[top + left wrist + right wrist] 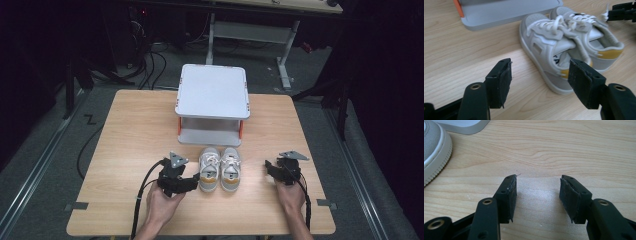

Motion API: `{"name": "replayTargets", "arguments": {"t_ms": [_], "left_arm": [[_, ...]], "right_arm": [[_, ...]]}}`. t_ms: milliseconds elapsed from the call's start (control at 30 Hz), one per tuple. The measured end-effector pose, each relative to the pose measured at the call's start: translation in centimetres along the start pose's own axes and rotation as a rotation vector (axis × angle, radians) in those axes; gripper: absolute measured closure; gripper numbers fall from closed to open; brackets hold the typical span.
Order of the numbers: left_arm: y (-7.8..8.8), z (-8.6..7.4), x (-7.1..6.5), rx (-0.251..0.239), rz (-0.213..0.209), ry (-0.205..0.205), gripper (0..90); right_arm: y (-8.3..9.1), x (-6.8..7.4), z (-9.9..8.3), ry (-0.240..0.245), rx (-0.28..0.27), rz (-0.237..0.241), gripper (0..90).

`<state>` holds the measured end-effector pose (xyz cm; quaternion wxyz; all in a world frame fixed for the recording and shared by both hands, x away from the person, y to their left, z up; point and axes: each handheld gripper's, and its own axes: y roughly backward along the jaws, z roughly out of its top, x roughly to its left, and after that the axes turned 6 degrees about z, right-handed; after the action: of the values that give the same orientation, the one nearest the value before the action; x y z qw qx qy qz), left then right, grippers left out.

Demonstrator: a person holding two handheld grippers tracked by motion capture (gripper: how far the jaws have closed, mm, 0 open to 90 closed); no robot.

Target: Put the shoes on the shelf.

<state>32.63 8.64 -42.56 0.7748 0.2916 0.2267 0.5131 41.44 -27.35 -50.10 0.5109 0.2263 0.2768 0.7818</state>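
Note:
Two small white-and-grey shoes with yellow heels stand side by side near the table's middle, toes toward the rack: the left shoe (pixel 209 170) (pixel 544 50) and the right shoe (pixel 231 169) (pixel 596 42). My left gripper (pixel 192 183) (pixel 540 82) rests open just left of the left shoe's heel, its jaws wide apart with nothing between them. My right gripper (pixel 270 169) (pixel 537 195) sits open on the table to the right of the pair, with bare wood between its jaws. A grey shoe (pixel 432 147) edge lies at the left of the right gripper view.
A white two-level rack (pixel 212 102) with orange posts stands behind the shoes at the table's (pixel 125 145) far middle; its base plate (pixel 506 12) lies close to the shoe toes. Cables trail from both grippers toward the front edge.

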Motion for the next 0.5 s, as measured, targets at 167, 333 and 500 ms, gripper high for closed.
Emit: {"name": "replayTargets", "arguments": {"t_ms": [167,333,500], "left_arm": [[-0.7,1.0,-2.0,0.016,-0.031,-0.024,39.7],[-2.1,1.7,-3.2,0.024,-0.056,-0.009,41.5],[-3.5,2.2,-3.9,0.067,-0.074,0.018,41.2]], "right_arm": [[0.0,0.1,0.0,0.007,0.002,-0.005,47.4],[0.0,0.1,0.0,0.009,0.002,-0.005,47.4],[0.0,0.1,0.0,0.002,0.003,-0.014,47.5]]}}
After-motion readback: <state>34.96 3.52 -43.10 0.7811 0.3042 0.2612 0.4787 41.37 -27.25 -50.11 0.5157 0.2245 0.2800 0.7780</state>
